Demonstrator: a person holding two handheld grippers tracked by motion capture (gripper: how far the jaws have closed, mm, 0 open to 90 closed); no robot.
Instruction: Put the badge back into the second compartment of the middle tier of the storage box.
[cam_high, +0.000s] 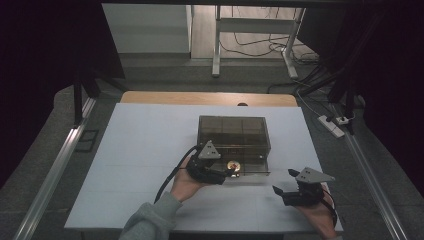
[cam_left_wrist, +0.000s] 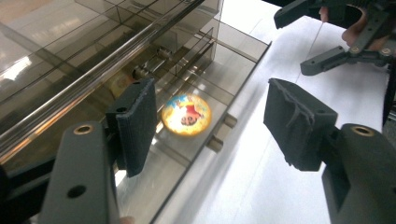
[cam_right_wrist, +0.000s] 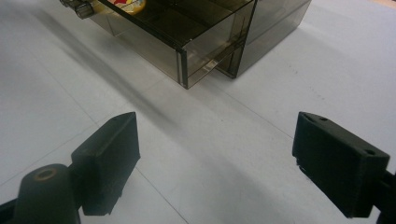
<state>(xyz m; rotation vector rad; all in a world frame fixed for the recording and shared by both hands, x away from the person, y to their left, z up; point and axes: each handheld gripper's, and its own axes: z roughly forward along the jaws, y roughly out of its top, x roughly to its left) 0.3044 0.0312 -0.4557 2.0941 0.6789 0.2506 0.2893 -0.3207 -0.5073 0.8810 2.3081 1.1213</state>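
Hovering over the pulled-out drawer (cam_high: 250, 167), left gripper (cam_high: 220, 175), jaws parted around nothing; right gripper (cam_high: 283, 181) wide open.

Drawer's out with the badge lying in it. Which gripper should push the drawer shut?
Left. The left gripper hangs right over the open drawer, above the badge, jaws open and empty. The right gripper waits off to the side.

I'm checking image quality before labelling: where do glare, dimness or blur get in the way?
High view: dim overall, dark surroundings, the smoky plastic drawer box murky. Left gripper view: bright streaks of glare on the box's top panels, and the round picture badge in the pulled-out drawer is overexposed. Right gripper view: even light, soft shadow under the drawer, near jaws slightly soft.
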